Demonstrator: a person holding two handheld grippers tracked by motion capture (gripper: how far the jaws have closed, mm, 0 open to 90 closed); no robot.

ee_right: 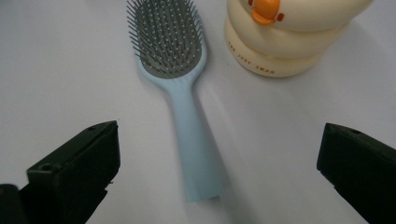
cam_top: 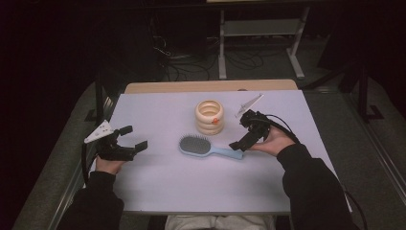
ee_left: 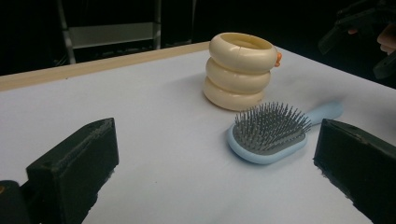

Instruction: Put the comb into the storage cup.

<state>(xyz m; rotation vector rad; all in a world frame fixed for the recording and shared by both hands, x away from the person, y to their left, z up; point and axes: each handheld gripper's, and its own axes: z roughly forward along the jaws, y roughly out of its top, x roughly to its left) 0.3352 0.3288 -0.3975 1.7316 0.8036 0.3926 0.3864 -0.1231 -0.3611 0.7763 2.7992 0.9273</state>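
The light-blue hairbrush (cam_top: 209, 148) lies flat on the white table (cam_top: 191, 187), bristles up, near the middle and just in front of a cream container (cam_top: 209, 117) shaped like three stacked rings with a small orange knob on its side. The brush's long axis runs across the table: the oval head with its grey bristle pad points toward the person's left, and the smooth, slightly flaring plastic handle (ee_right: 198, 158) reaches toward the right. That handle end lies just beside the right tool (cam_top: 242, 142), whose jaws stand wide apart; in the right gripper view the handle runs straight up the gap between the two black jaws, its squared-off end nearest the camera and apparently touching neither jaw. The right hand is plainly the nearer one, and the approach looks lined up along the handle, so a grasp there would likely need the jaws to close across the handle's narrow width. The left tool (cam_top: 125, 142) rests well apart near the left edge of the table, its jaws also spread, holding nothing; from its view the brush head (ee_left: 268, 133) sits ahead and to one side, bristles fine and dense, with the glossy ringed container (ee_left: 240, 70) behind it. The table surface is matt and bare around the brush.
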